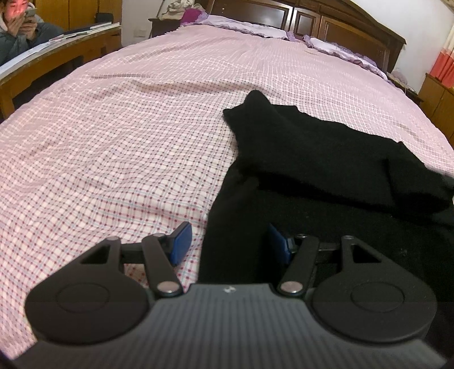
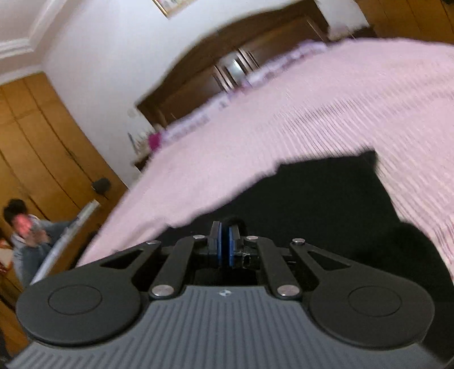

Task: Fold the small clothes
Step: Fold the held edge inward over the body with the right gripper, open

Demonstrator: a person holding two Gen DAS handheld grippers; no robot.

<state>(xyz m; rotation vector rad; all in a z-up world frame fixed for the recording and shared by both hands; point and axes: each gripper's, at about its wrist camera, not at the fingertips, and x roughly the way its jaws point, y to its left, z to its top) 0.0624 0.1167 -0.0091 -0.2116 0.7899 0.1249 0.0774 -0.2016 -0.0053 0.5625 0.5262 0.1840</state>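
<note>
Two views, taken in turn.

From the left wrist: left gripper [image 1: 230,241] spread wide, nothing between the blue pads [image 1: 181,241]. One pad over the checked bed sheet [image 1: 113,142], the other over the black garment [image 1: 312,159], with the cloth's near left edge running between them. Garment on the right part of the bed, one layer already turned over on top, a pointed corner aimed at the headboard [image 1: 326,25]. Probably in the middle of a fold, with the left side not yet taken. Next move, by judgement: lower onto that near edge, close on it, carry it across to the right. Plenty of bare sheet to the left and ahead. Desk [image 1: 56,48] and a seated person [image 1: 20,31] well apart, beyond the bed's far left edge.

From the right wrist: blurred and tilted. Right gripper [image 2: 224,241] clenched, pads pressed together, over the garment [image 2: 326,204]. Impossible to tell whether a pinch of cloth sits between them. Pink sheet [image 2: 312,108] open beyond the cloth's far edge. Wardrobe [image 2: 42,142] and the person [image 2: 25,235] far off at the left.
</note>
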